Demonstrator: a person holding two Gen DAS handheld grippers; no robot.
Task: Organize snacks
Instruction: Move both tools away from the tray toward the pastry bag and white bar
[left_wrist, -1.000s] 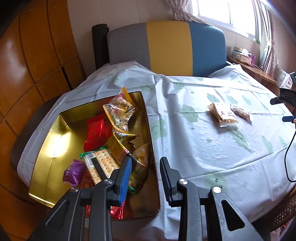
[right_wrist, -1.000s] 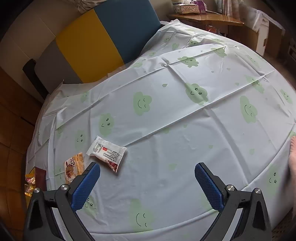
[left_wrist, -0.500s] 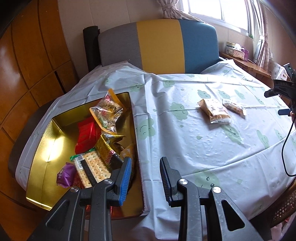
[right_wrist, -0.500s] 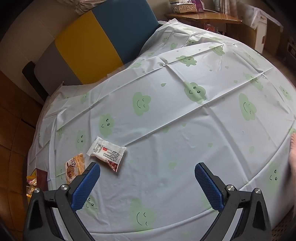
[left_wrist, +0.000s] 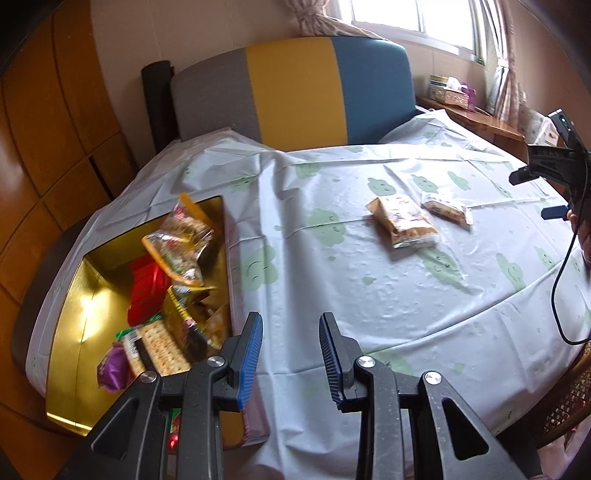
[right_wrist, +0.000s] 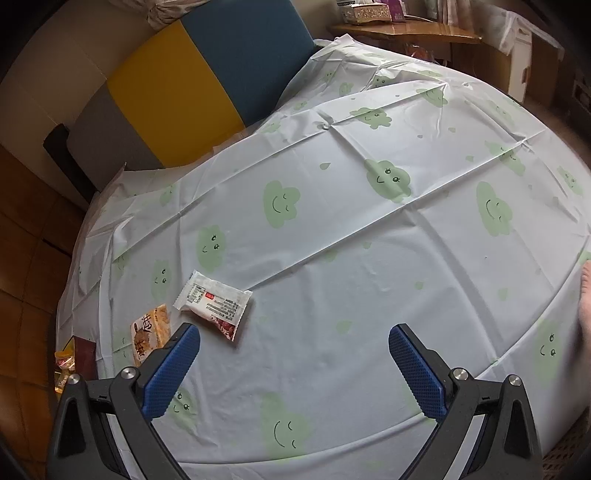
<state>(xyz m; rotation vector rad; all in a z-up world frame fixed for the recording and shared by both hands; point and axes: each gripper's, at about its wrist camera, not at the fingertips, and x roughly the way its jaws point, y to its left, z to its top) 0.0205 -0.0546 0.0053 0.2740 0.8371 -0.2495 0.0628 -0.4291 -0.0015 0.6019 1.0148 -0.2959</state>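
A gold tin box (left_wrist: 70, 317) at the table's left holds several snack packs, among them a clear candy bag (left_wrist: 177, 243) and crackers (left_wrist: 159, 343). Two packs lie on the cloth: a tan one (left_wrist: 402, 221) (right_wrist: 151, 332) and a white-and-red one (left_wrist: 445, 208) (right_wrist: 214, 302). My left gripper (left_wrist: 290, 350) is open and empty, just right of the box's near corner. My right gripper (right_wrist: 293, 373) is wide open and empty above the cloth, right of the two packs; it also shows in the left wrist view (left_wrist: 550, 173).
A round table under a white cloth with green clouds (right_wrist: 369, 240). A grey, yellow and blue chair back (left_wrist: 295, 92) stands behind it. A wooden side shelf with a tissue box (left_wrist: 452, 94) is at the far right. Wood panelling (left_wrist: 44, 129) is on the left.
My left gripper has swung right, away from over the box and onto the cloth beside it. The right gripper has barely moved.
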